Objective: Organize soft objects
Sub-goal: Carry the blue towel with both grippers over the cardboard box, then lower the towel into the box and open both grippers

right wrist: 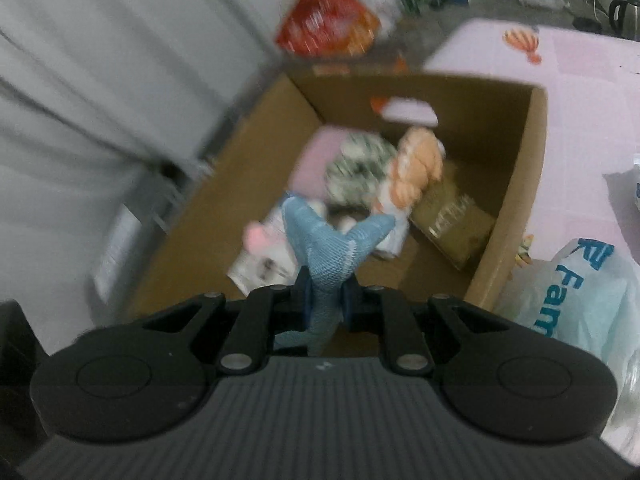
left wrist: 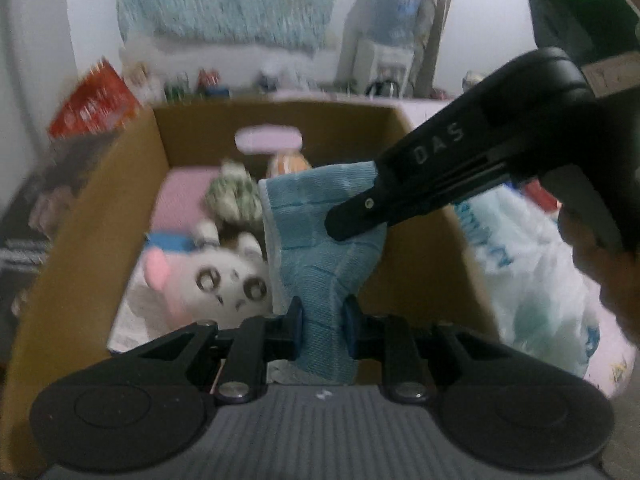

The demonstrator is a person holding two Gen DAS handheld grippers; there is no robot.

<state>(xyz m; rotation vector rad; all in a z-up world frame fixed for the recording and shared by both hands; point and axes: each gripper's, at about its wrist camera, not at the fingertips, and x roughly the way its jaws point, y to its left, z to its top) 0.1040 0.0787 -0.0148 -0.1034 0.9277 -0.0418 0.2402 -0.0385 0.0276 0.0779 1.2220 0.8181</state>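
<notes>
A light blue knitted cloth (left wrist: pixel 320 248) hangs over an open cardboard box (left wrist: pixel 80 220). My left gripper (left wrist: pixel 322 324) is shut on the cloth's lower end. My right gripper (right wrist: pixel 326 300) is shut on another part of the same cloth (right wrist: pixel 328 256); its black body (left wrist: pixel 460 168) reaches in from the right in the left wrist view. Inside the box lie a white plush toy with a pink ear (left wrist: pixel 224 276), a green-white soft ball (left wrist: pixel 232 196) and an orange-white soft toy (right wrist: pixel 416 168).
The box (right wrist: pixel 516 208) stands on a pink surface (right wrist: pixel 580 100). A white and blue plastic bag (right wrist: pixel 580 292) lies right of it. A red package (right wrist: pixel 328 20) and small clutter sit beyond the box. A grey curtain (right wrist: pixel 100 100) hangs at the left.
</notes>
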